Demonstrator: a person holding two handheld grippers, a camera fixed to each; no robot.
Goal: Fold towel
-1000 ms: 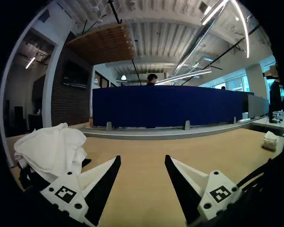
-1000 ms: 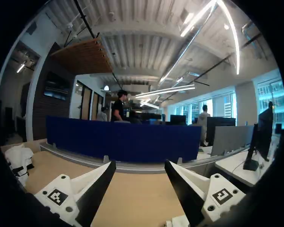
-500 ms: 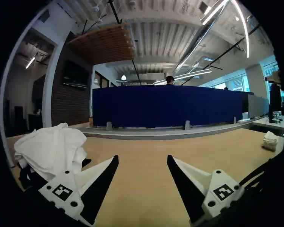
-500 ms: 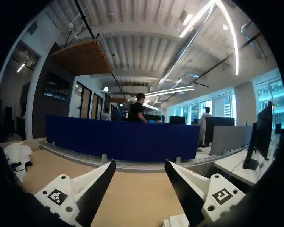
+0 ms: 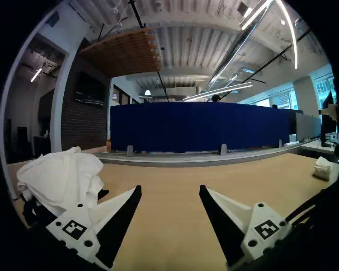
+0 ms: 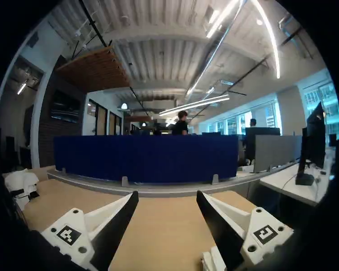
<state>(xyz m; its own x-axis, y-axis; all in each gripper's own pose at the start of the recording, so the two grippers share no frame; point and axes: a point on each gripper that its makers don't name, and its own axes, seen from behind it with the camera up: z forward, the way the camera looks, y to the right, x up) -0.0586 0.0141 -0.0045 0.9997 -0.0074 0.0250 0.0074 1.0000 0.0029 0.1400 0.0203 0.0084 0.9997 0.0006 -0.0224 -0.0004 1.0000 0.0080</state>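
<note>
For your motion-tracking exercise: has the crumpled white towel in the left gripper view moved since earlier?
No. The crumpled white towel keeps its place left of the grey partition foot.

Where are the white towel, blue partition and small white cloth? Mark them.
white towel (image 5: 61,178), left gripper view, heap's middle.
blue partition (image 5: 196,127), left gripper view, panel centre.
small white cloth (image 5: 323,168), left gripper view, middle.

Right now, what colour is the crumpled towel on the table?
The towel is plain white, with no pattern visible; the left gripper view shows it best.
</note>
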